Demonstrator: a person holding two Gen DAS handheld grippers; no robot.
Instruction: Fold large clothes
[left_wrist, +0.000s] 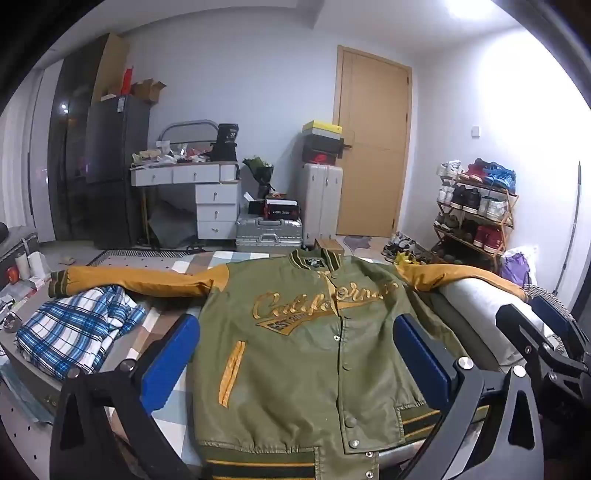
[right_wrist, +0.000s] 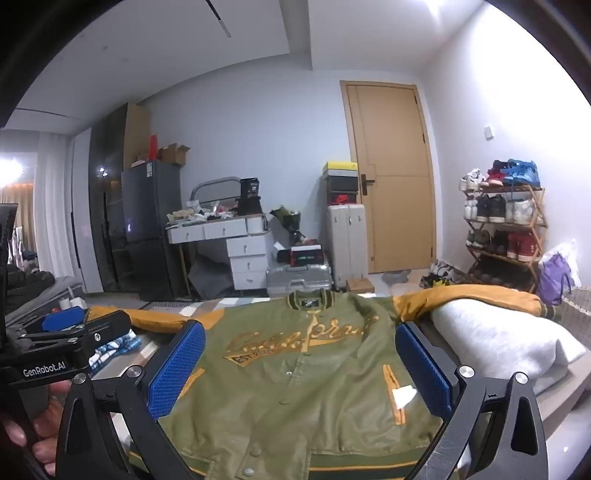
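Observation:
An olive-green bomber jacket (left_wrist: 295, 354) with mustard sleeves and gold "California" lettering lies flat, front up and snapped shut, on the bed. Its sleeves spread out to both sides; the left sleeve (left_wrist: 140, 280) reaches over a plaid garment, the right sleeve (right_wrist: 465, 299) drapes over a white pillow. My left gripper (left_wrist: 295, 343) hovers open above the jacket's lower front with nothing between its blue pads. My right gripper (right_wrist: 299, 365) stands open too, above the jacket's (right_wrist: 295, 384) lower half. The left gripper (right_wrist: 62, 321) shows at the left edge of the right wrist view, with a hand below it.
A folded blue plaid shirt (left_wrist: 77, 328) lies left of the jacket. A white pillow (right_wrist: 498, 343) sits at the right. Beyond the bed stand a white desk (left_wrist: 207, 195), suitcases (left_wrist: 269, 232), a shoe rack (left_wrist: 476, 210), a dark fridge (left_wrist: 114, 166) and a wooden door (left_wrist: 373, 144).

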